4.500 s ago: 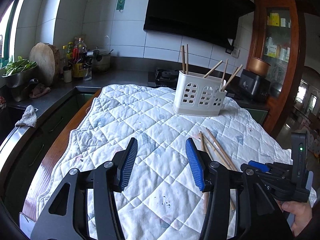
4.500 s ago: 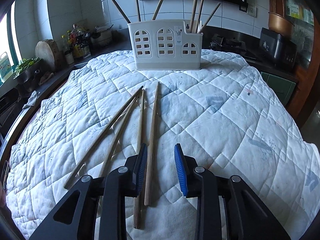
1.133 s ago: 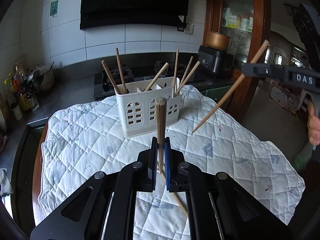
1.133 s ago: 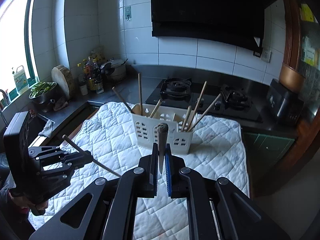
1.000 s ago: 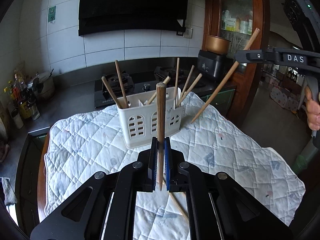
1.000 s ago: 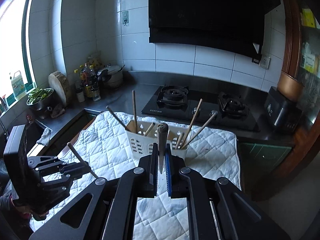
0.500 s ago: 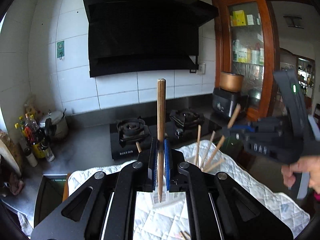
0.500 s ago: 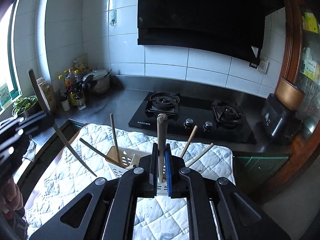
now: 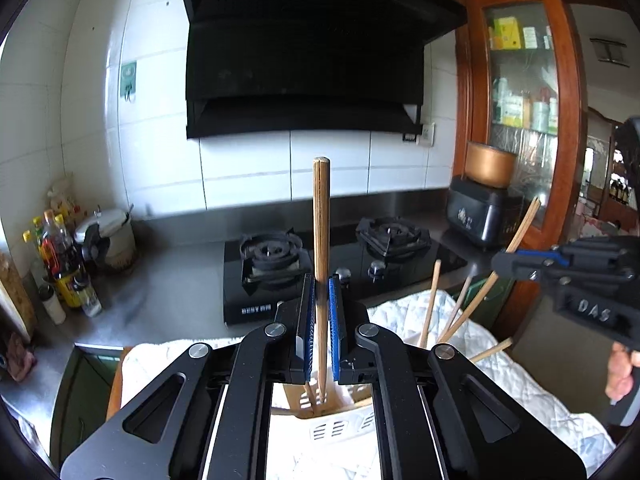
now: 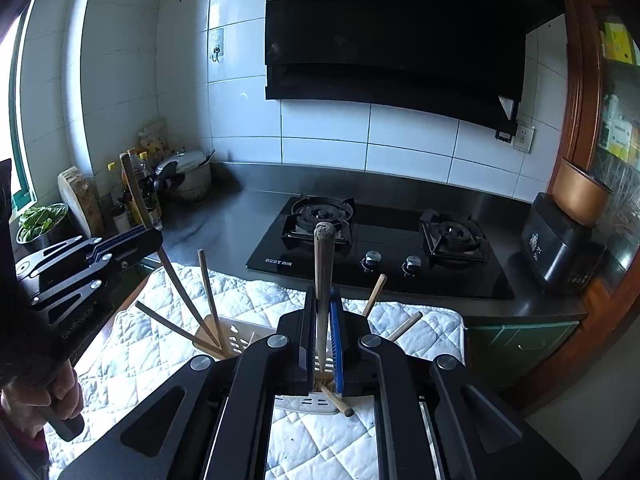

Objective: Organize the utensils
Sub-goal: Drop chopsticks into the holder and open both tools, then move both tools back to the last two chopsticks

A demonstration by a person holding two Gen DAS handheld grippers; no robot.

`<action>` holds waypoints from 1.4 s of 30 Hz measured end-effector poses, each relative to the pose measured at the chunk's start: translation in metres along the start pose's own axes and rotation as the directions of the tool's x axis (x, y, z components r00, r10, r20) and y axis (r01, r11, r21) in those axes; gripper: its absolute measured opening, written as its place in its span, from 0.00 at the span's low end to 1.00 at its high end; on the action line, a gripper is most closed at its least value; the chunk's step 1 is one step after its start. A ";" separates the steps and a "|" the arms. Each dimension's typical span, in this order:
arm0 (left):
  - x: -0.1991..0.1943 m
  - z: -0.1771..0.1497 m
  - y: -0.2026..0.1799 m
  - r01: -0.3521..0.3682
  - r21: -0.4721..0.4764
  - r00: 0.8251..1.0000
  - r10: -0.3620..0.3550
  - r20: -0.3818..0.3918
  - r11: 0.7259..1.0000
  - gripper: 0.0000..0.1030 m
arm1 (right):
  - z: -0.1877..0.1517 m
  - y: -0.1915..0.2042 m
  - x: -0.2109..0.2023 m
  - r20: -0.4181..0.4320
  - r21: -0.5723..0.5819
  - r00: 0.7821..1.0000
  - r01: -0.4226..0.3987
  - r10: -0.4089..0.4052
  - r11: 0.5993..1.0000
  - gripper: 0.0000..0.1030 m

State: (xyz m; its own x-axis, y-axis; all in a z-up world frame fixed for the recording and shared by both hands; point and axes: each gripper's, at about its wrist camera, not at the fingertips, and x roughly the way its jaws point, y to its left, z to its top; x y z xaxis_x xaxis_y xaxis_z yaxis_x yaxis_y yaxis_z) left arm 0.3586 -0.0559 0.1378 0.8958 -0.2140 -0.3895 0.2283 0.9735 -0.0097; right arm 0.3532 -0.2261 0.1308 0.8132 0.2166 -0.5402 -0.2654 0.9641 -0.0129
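My left gripper [image 9: 319,312] is shut on a wooden chopstick [image 9: 321,232] held upright, its lower tip inside the left end of the white utensil holder [image 9: 332,426]. My right gripper [image 10: 323,320] is shut on another wooden chopstick [image 10: 323,268], also upright, its tip down in the holder [image 10: 240,334]. Each gripper shows in the other's view: the right one [image 9: 520,262] at right, the left one [image 10: 132,240] at left. Several chopsticks [image 9: 430,300] lean in the holder, which stands on a white quilted cloth [image 10: 256,292].
Behind the cloth is a black gas hob [image 10: 380,248] under a black range hood [image 10: 392,52]. Bottles [image 9: 64,264] and a pot [image 9: 108,236] stand on the counter at left. A black appliance [image 10: 560,244] and a wooden cabinet [image 9: 520,100] are at right.
Both grippers have come down over the holder with their chopsticks held upright. The chopstick tips now reach into the holder's compartments. Both stay shut.
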 end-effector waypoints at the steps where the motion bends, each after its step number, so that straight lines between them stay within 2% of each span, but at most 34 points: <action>1: 0.004 -0.004 0.001 -0.003 0.000 1.000 0.003 -0.008 1.000 0.05 | -0.002 0.000 0.004 -0.007 0.000 1.000 -0.003 0.003 1.000 0.06; 9: 0.023 -0.022 0.011 0.009 -0.028 0.997 -0.011 -0.077 1.000 0.05 | -0.017 0.004 0.026 -0.070 0.018 0.997 -0.025 0.026 1.000 0.06; 14: 0.023 -0.027 0.014 0.028 -0.054 0.995 -0.033 -0.090 0.998 0.08 | -0.020 0.005 0.028 -0.075 0.023 0.997 -0.019 0.021 1.000 0.09; 17: 0.017 -0.026 0.013 0.035 -0.051 0.996 -0.039 -0.083 0.998 0.09 | -0.020 0.004 0.017 -0.055 0.026 0.998 -0.019 0.021 0.999 0.14; 19: 0.008 -0.024 0.012 0.036 -0.050 0.997 -0.040 -0.072 0.998 0.09 | -0.020 0.003 0.005 -0.032 0.030 0.999 -0.026 0.027 0.999 0.20; 23: -0.021 -0.020 0.005 0.046 -0.039 0.998 -0.047 -0.031 0.998 0.09 | -0.031 0.005 -0.025 0.009 0.031 0.999 -0.039 0.038 0.999 0.21; 27: -0.059 -0.025 0.001 0.062 -0.036 0.998 -0.062 0.005 0.997 0.10 | -0.063 0.014 -0.052 0.014 0.010 0.999 -0.039 0.039 0.999 0.25; 28: -0.068 -0.028 0.002 0.068 -0.045 0.998 -0.067 0.012 0.997 0.17 | -0.075 0.017 -0.059 0.015 0.006 0.999 -0.042 0.042 0.999 0.27; 29: -0.077 -0.031 0.002 0.072 -0.055 0.997 -0.072 0.018 0.996 0.29 | -0.087 0.020 -0.063 0.009 0.004 0.999 -0.047 0.047 0.999 0.28; 30: -0.087 -0.036 0.002 0.079 -0.063 0.997 -0.077 0.027 0.995 0.31 | -0.100 0.024 -0.068 0.002 -0.001 0.999 -0.052 0.052 0.999 0.28; 37: -0.149 -0.091 0.000 0.106 -0.109 0.994 -0.102 0.047 0.988 0.32 | -0.191 0.051 -0.095 -0.020 0.012 0.996 -0.087 0.087 0.996 0.30; 40: -0.171 -0.120 -0.006 0.068 -0.103 0.996 -0.062 0.057 0.992 0.41 | -0.227 0.066 -0.099 -0.041 0.021 0.994 -0.097 0.098 0.995 0.30; 42: -0.181 -0.140 -0.010 0.051 -0.102 0.998 -0.047 0.046 0.994 0.41 | -0.247 0.076 -0.099 -0.054 0.031 0.992 -0.110 0.111 0.993 0.30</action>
State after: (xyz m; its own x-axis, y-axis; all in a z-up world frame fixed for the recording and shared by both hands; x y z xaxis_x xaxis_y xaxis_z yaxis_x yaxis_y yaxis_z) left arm 0.1406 -0.0156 0.0793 0.9007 -0.2627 -0.3460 0.2340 0.9644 -0.1232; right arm 0.1250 -0.2123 -0.0245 0.7495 0.3142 -0.5827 -0.3370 0.9387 0.0726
